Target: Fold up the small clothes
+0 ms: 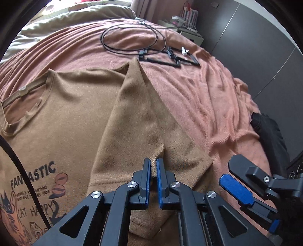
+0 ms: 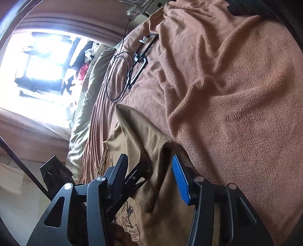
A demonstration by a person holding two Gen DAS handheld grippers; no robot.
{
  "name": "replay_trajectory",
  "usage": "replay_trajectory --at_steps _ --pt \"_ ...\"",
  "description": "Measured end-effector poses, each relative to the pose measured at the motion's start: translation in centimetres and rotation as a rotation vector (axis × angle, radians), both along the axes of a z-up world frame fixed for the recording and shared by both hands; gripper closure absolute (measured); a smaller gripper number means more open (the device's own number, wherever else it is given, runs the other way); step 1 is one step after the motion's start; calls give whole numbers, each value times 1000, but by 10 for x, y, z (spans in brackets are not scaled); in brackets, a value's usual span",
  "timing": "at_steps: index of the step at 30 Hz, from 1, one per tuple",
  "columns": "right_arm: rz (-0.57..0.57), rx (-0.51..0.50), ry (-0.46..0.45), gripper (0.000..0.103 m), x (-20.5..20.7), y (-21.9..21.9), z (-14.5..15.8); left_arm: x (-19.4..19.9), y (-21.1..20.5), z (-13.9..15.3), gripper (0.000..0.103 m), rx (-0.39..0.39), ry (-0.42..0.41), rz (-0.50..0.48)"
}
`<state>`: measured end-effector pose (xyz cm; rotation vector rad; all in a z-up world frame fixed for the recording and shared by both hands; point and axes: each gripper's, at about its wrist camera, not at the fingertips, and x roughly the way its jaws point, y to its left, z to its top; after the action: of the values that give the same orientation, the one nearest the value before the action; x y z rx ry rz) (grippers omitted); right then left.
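A tan T-shirt (image 1: 75, 117) with a cat print and the word FANTASTIC lies on the bed, collar to the left. Its right sleeve and side (image 1: 140, 113) are folded up in a raised ridge. My left gripper (image 1: 153, 164) is shut on that fold of the T-shirt and holds it lifted. My right gripper (image 2: 151, 170) is open, jaws wide apart, right beside the shirt's edge (image 2: 144, 143); it also shows at the lower right of the left wrist view (image 1: 236, 181), next to the left gripper.
The salmon fleece blanket (image 1: 198, 98) covers the bed. A black cable loop (image 1: 130, 37) and a black frame (image 1: 176, 58) lie at the far side. A beige duvet (image 1: 66, 17) is at the back left. A dark object (image 1: 269, 132) sits at the right edge.
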<state>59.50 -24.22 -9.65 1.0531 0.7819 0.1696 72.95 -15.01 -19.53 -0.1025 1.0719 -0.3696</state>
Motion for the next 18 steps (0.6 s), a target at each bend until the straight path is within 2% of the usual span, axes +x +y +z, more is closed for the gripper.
replay_trajectory --at_steps 5,10,14,18 --pt "48 -74 -28 56 6 7 10 0 19 22 97 23 -49 23" --pt "92 -122 -41 56 15 20 14 3 46 30 98 37 -66 68" --pt "108 -145 -43 56 22 27 16 9 70 27 98 45 -63 142" --pt "148 -193 -50 56 29 40 21 18 99 20 97 43 -39 260"
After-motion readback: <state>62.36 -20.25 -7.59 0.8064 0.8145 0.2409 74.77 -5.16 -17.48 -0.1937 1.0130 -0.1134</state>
